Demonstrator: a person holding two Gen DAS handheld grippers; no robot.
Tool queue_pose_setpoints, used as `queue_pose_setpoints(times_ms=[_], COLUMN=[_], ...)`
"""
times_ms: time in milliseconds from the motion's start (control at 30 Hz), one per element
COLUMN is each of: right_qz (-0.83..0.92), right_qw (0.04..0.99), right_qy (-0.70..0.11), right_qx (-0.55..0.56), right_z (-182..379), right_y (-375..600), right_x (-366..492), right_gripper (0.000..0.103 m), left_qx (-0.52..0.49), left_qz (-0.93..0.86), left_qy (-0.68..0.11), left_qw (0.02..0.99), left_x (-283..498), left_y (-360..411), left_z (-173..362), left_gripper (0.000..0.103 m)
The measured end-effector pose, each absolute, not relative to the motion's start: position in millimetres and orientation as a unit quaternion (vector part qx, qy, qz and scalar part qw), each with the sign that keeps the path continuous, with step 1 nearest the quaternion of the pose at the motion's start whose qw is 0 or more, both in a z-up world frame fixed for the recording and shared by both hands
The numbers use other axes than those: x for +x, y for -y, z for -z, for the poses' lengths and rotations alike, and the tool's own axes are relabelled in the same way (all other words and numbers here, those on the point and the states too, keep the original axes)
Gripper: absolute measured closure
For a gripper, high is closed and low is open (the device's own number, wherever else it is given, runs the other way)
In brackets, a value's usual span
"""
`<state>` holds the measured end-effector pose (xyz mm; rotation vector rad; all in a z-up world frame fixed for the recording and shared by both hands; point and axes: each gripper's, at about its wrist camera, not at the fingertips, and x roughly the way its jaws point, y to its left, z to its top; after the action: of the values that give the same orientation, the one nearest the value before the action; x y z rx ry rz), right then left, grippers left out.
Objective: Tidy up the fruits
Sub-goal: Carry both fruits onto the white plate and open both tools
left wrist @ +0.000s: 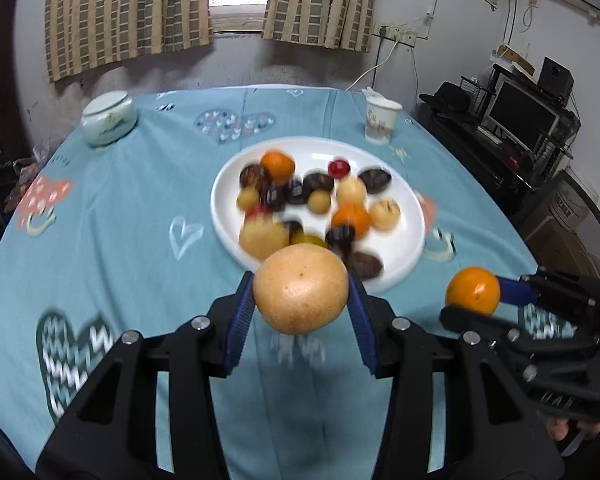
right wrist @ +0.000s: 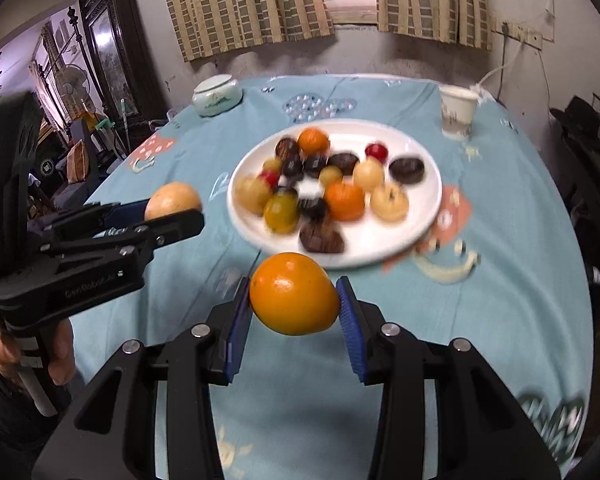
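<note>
Tan round fruit (left wrist: 301, 289) and orange (right wrist: 294, 299) held aloft, near side of white plate (right wrist: 420, 232); blurred mixed fruits, maybe chestnuts, on plate.

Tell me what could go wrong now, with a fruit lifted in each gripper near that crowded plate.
1. The round tan fruit is pinched only at its sides by the left gripper; it may slip.
2. The right gripper holds the orange fruit alike.
3. The white plate is crowded; a dropped fruit could scatter others.
</note>
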<state>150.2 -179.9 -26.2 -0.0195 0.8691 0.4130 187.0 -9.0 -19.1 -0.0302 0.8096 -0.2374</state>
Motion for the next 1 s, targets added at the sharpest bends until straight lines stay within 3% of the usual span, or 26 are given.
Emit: queue_pose_setpoints(times_ms=[333, 767, 800, 833, 900, 933, 1000], right_qz=[-0.182, -0.184, -0.184, -0.182, -0.174, -0.165, -0.157], right_qw=[0.879, 0.875, 0.876, 0.878, 0.884, 0.892, 0.898], right_qy=[-0.441, -0.447, -0.445, -0.443, -0.432, -0.419, -0.407], right_qx=[-0.018, -0.02, -0.022, -0.024, -0.033, -0.04, -0.054], right_z=[43.4, 60.2, 60.3, 60.7, 60.3, 57.5, 52.4], right_y=[181.9, 183.2, 183.0, 182.4, 182.5, 182.9, 182.5], right_x=[244.8, 262.0, 262.2, 262.8, 261.8, 258.4, 254.7], right_gripper=[0.061, 0.06, 0.057, 0.038, 0.012, 0.005, 0.004], left_qx=[0.007, 0.007, 0.009, 0.011, 0.01, 0.01, 0.013], left_qz=[0.087, 0.092, 0.093, 0.093, 0.089, 0.084, 0.086], left_qy=[-0.428, -0.446, -0.448, -0.453, -0.452, -0.441, -0.427], left_qw=[0.9, 0.89, 0.889, 0.887, 0.887, 0.894, 0.9], left_x=[289.3, 315.6, 316.1, 317.4, 317.2, 315.0, 311.1], left_y=[35.9, 43.9, 44.8, 46.1, 45.0, 44.2, 44.3], left_z=[30.1, 50.3, 51.4, 53.3, 54.3, 51.6, 46.8], left_gripper=[0.056, 0.056, 0.055, 0.055, 0.031, 0.016, 0.015])
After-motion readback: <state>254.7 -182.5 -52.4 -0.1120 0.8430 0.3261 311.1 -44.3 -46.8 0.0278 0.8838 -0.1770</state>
